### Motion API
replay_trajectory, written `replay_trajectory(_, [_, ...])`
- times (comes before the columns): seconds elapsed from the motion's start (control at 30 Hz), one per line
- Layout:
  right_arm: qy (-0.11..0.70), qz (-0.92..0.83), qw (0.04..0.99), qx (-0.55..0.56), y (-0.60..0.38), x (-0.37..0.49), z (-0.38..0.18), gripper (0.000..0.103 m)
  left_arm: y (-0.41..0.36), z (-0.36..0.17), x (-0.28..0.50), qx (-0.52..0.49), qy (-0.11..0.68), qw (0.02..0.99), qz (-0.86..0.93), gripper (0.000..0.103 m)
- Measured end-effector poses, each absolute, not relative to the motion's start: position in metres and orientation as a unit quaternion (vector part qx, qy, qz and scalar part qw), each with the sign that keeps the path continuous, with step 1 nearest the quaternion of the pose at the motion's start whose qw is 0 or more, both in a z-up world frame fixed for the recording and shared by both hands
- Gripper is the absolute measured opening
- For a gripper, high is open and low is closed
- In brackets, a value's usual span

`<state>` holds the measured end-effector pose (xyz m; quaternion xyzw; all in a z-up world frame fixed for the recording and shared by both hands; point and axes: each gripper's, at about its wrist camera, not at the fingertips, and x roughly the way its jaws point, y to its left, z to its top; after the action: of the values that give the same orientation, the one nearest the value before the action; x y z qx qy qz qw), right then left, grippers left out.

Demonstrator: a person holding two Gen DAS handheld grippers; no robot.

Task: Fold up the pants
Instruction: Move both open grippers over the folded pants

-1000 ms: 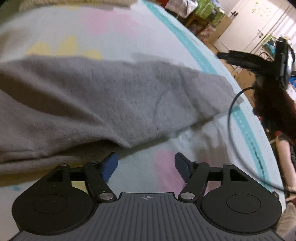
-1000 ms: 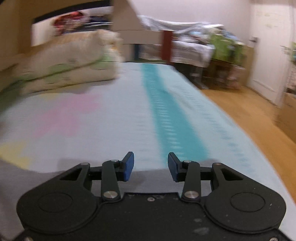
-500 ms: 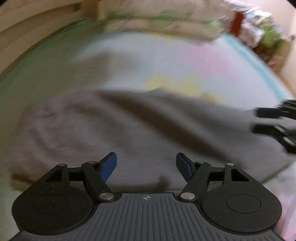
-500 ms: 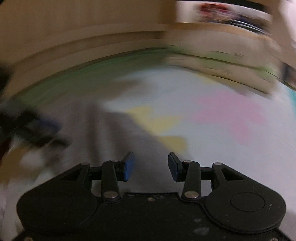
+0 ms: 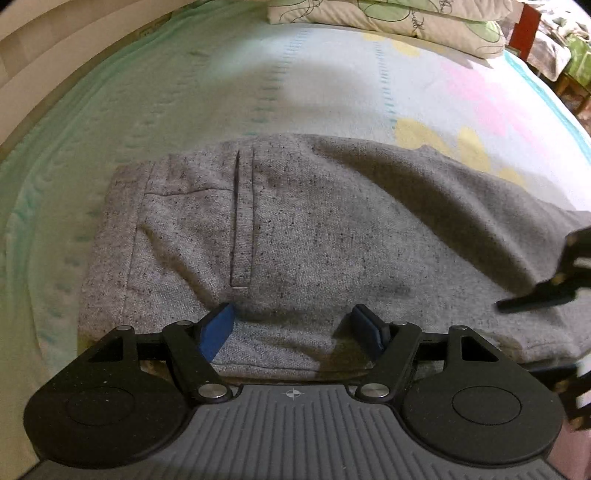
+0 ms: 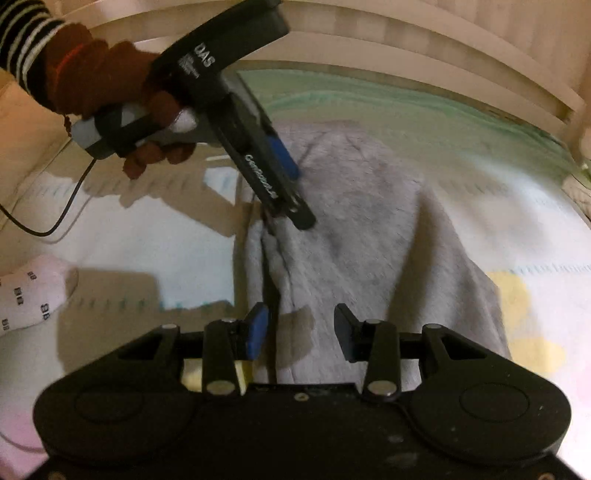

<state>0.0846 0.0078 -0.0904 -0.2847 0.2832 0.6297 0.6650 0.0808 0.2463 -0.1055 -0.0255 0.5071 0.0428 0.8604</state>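
Note:
Grey speckled pants (image 5: 314, 221) lie flat on the bed, waistband to the left in the left wrist view, pocket slit facing up. My left gripper (image 5: 291, 325) stands open over their near edge, its blue pads clear of the cloth. One of the right gripper's fingers (image 5: 535, 301) shows at the right edge over the leg part. In the right wrist view the pants (image 6: 369, 229) run away from my right gripper (image 6: 301, 332), whose jaws are closing above a folded edge without pressing it. A hand holds the left gripper (image 6: 295, 192) over the far part.
Patterned pillows (image 5: 406, 18) lie at the head of the pastel bedsheet (image 5: 221, 92). A wooden bed frame (image 6: 443, 55) runs along the far side. A foot in a white sock (image 6: 29, 291) and a black cable (image 6: 55, 218) are at the left.
Both views have swung round fast. The left one now faces the waistband end instead of the leg. The right one turned from the bed's length onto the pants and the left gripper.

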Motion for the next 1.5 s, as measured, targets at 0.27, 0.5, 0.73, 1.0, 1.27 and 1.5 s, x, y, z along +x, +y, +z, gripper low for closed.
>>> replay_trajectory(0.27, [0.308,0.6,0.694,-0.253,0.027,0.084,-0.1,0.005,0.258,-0.098,0.084,-0.055,0.52,0.852,0.037,0.069])
replay_trajectory(0.5, [0.331,0.624,0.663,-0.246,0.023,0.067,-0.106,0.005,0.25,-0.065,0.099,-0.025,0.469,0.882,0.033,0.069])
replay_trajectory(0.73, [0.355,0.621,0.674,-0.185,0.014,0.097,-0.091,0.013,0.243,-0.108,0.108,-0.004,0.509,0.86,0.027,0.069])
replay_trajectory(1.0, [0.392,0.51,0.766,-0.011,-0.003,0.219,-0.081,0.022,0.24,-0.108,0.108,0.004,0.507,0.862,0.018,0.07])
replay_trajectory(1.27, [0.451,0.454,0.768,0.001,0.014,0.287,-0.118,0.031,0.233,-0.106,0.077,0.049,0.503,0.863,0.002,0.072])
replay_trajectory(1.5, [0.46,0.463,0.756,-0.038,0.035,0.284,-0.143,0.038,0.255,-0.107,0.03,0.009,0.511,0.859,-0.008,0.073])
